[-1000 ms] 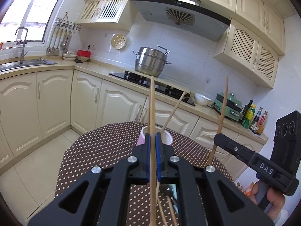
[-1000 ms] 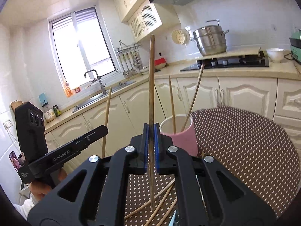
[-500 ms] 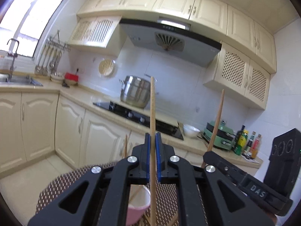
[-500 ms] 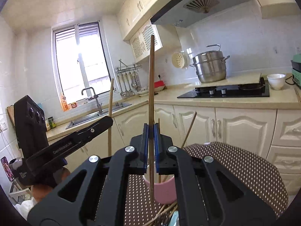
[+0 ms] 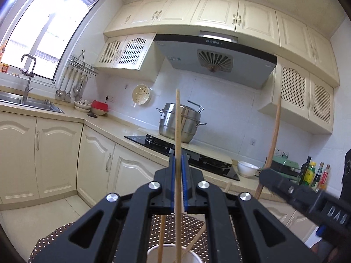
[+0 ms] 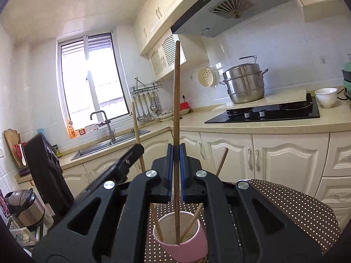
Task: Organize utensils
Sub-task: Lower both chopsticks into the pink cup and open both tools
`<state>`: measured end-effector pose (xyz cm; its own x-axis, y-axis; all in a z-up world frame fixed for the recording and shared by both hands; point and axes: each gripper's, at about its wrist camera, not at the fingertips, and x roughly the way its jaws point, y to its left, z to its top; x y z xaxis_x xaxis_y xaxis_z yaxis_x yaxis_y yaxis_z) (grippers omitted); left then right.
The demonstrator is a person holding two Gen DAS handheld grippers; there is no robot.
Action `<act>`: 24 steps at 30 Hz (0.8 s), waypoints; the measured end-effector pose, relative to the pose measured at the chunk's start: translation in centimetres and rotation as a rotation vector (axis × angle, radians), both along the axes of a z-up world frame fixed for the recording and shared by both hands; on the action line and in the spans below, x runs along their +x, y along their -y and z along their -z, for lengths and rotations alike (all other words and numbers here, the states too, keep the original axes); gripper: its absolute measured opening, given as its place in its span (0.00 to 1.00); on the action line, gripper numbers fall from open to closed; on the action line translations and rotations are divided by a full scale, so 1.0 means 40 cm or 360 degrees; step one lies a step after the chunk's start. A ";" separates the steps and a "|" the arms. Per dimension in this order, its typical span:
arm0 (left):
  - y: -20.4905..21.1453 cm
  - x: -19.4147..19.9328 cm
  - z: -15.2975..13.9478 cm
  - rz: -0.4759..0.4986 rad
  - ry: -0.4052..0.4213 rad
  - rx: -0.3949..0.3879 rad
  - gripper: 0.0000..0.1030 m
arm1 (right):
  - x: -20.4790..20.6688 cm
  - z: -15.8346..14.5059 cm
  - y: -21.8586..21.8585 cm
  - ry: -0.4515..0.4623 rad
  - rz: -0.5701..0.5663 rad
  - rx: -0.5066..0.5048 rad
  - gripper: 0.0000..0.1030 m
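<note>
Grippers both clamped on upright wooden chopsticks: left gripper (image 5: 178, 184), right gripper (image 6: 176, 171). Best lowered straight into pink paper cup (image 6: 182, 239), then released gently.

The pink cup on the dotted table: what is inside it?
The pink cup holds wooden chopsticks leaning on its wall, one at the left, one at the right. The right tongs' chopstick reaches into it. The gripper body hides the rim's near side.

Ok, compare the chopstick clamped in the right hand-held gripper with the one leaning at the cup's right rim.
The clamped chopstick stands upright; the leaning chopstick tilts right. The right hand-held gripper pinches the first; the second rests free on the pink cup rim. Both are wooden, lower ends inside the cup.
</note>
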<state>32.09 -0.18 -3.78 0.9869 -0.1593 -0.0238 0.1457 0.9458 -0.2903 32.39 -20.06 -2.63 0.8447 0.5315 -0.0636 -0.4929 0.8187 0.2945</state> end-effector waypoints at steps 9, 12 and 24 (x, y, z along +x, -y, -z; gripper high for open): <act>0.017 0.016 0.064 0.0028 -0.0097 0.0123 0.06 | 0.010 0.045 -0.023 -0.0050 -0.0005 -0.0058 0.06; 0.024 0.010 0.077 0.0063 -0.0140 0.0146 0.06 | 0.005 0.056 -0.025 -0.0067 -0.0002 -0.0072 0.06; 0.034 -0.056 0.066 0.0011 -0.0171 0.0271 0.31 | -0.013 0.097 -0.019 -0.0129 0.0031 -0.0073 0.06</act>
<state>29.85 -1.52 -6.42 0.9761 -0.1510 -0.1563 0.1294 0.9816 -0.1405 31.89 -19.28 -6.49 0.8460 0.5099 -0.1559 -0.4529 0.8414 0.2948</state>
